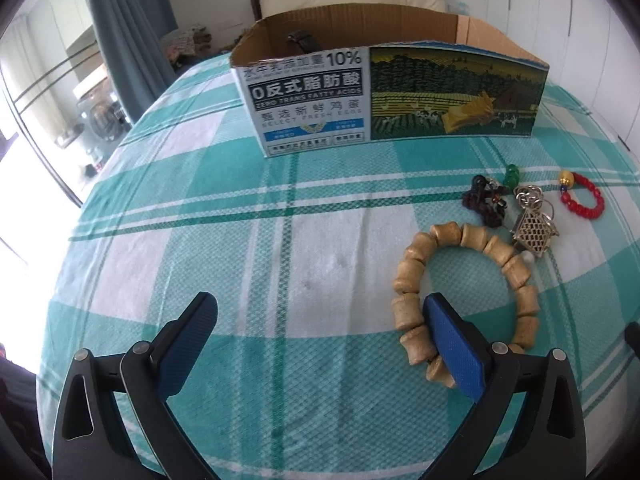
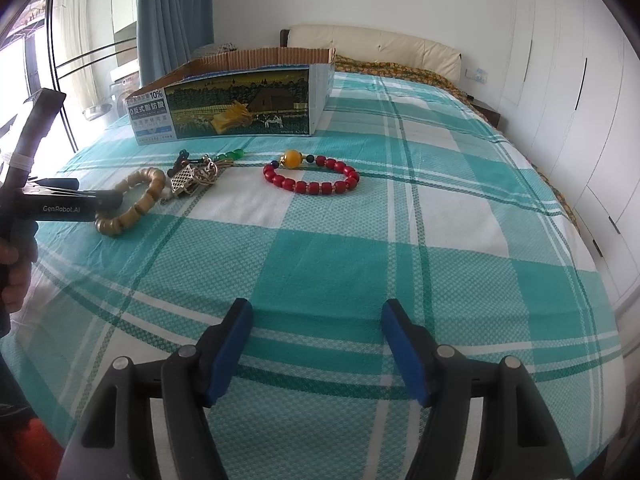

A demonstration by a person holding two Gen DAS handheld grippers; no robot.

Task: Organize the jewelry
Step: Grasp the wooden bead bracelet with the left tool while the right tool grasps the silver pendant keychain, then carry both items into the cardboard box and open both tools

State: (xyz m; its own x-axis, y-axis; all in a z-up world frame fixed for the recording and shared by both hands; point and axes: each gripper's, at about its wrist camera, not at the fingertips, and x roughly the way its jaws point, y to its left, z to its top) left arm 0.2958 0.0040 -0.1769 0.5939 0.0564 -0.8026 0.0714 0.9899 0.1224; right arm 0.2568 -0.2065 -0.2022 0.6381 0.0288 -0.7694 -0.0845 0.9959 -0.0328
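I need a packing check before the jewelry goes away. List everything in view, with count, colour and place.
box: one, cardboard with printed front, open top, far side of the bedspread; a dark item lies inside, too unclear to name
wooden bracelet: one, tan, nearest the left tongs
red bracelet: one, red with a yellow bead, right of the pile
metal charm: one, silvery, cage-like, between the two bracelets
dark cord: one, black-brown, beside the charm
green beads: a few, green, behind the charm
bedspread: one, teal and white check, under everything
left tongs: one, black with blue pads, open, one pad over the wooden bracelet
right tongs: one, black with blue pads, open, nothing between
hand: one, on the left tongs' handle
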